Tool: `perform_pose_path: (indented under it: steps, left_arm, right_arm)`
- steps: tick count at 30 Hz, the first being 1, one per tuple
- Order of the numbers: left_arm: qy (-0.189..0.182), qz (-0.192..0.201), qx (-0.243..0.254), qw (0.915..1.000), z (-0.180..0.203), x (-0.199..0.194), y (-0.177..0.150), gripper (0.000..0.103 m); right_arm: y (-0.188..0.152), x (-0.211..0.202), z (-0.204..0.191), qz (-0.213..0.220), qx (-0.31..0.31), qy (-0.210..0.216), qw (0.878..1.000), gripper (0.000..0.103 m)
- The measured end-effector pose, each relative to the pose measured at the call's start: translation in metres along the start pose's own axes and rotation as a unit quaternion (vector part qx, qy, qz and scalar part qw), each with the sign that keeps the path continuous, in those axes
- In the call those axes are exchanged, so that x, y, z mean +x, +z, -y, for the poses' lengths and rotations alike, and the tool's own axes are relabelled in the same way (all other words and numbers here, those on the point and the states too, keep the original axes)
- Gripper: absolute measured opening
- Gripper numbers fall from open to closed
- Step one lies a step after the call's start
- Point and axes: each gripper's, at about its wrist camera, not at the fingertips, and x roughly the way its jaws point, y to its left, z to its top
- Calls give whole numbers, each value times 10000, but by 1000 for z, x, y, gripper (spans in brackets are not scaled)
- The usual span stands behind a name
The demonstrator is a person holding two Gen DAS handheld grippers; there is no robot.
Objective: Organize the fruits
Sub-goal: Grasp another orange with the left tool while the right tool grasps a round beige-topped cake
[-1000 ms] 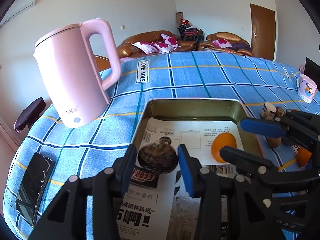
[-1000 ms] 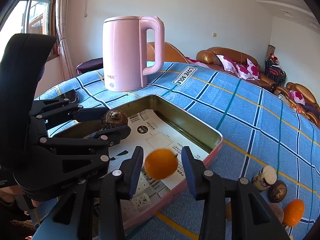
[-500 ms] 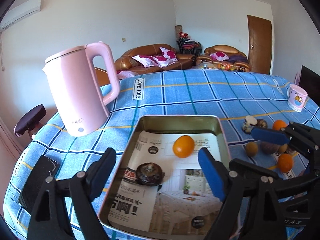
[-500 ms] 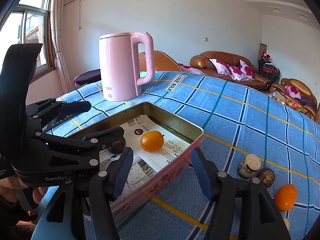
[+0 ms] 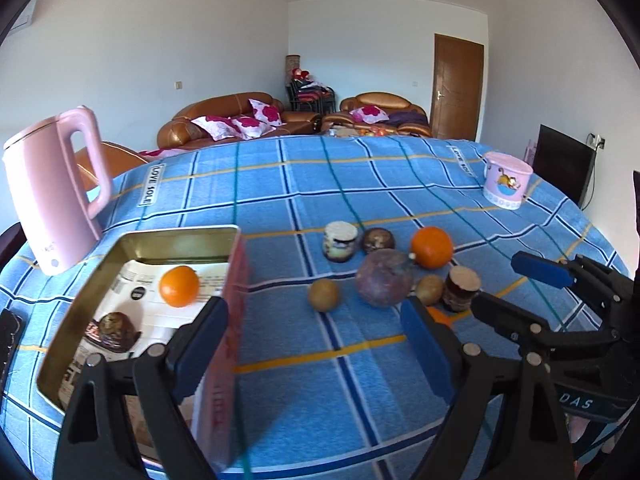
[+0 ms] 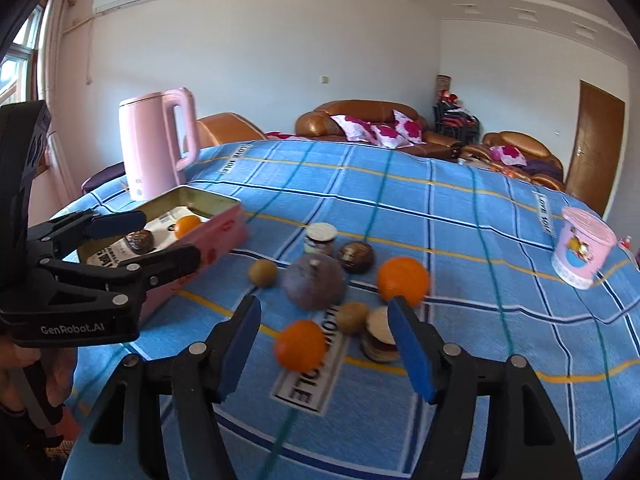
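- Blue checked cloth [image 6: 460, 220] across the table; places below given from the gold-rimmed tin [image 5: 180, 234].
- Inside the tin: one small orange [image 5: 179, 286] and one dark round fruit [image 5: 114, 332], on printed paper.
- Right of the tin, on the cloth, not yet sorted: purple fruit [image 6: 313, 282], large orange [image 6: 403, 280], second small orange [image 6: 299, 345], two kiwis [image 6: 262, 273] [image 6: 353, 317], dark brown fruit [image 6: 356, 257], upright jar [image 6: 320, 236], tipped jar [image 6: 380, 338].
- Left gripper [image 5: 312, 320]: jaws spread and opening, nothing between them; left finger in line with the tin's right wall, near kiwi ahead of the gap.
- Right gripper [image 6: 325, 312]: jaws spread and opening, nothing between them; placed further right of the tin than the left gripper, at the near edge of the loose cluster.
- Deciding relation: second small orange directly ahead of the right gripper, slightly left of centre in its gap, nearest of all loose fruit; judged the right hand's pick, left hand less well placed.
- Long axis: none to align, fruit round; any wrist roll judged acceptable.
- Risk, as judgement: near kiwi and tipped jar just beside the right finger's path; nudge and roll likely on a wide approach.
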Motion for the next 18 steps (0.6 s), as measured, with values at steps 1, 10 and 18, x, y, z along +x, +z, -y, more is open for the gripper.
perform_pose_path:
  steps: [1,10,18]
  left_arm:
    - [-55,-52,46,10000,8,4,0,90]
    - [-400,-431,309,9978,50,27,-5,86]
    - [-701,-884,591,9918,65,44,-10,54]
  right_arm:
    - [-3,0,6,-34,63,-95,9999,68]
    - [-17,3,48,-132,597,-467,9970,69]
    - [-18,7,63,-190,941,-431,9945,69]
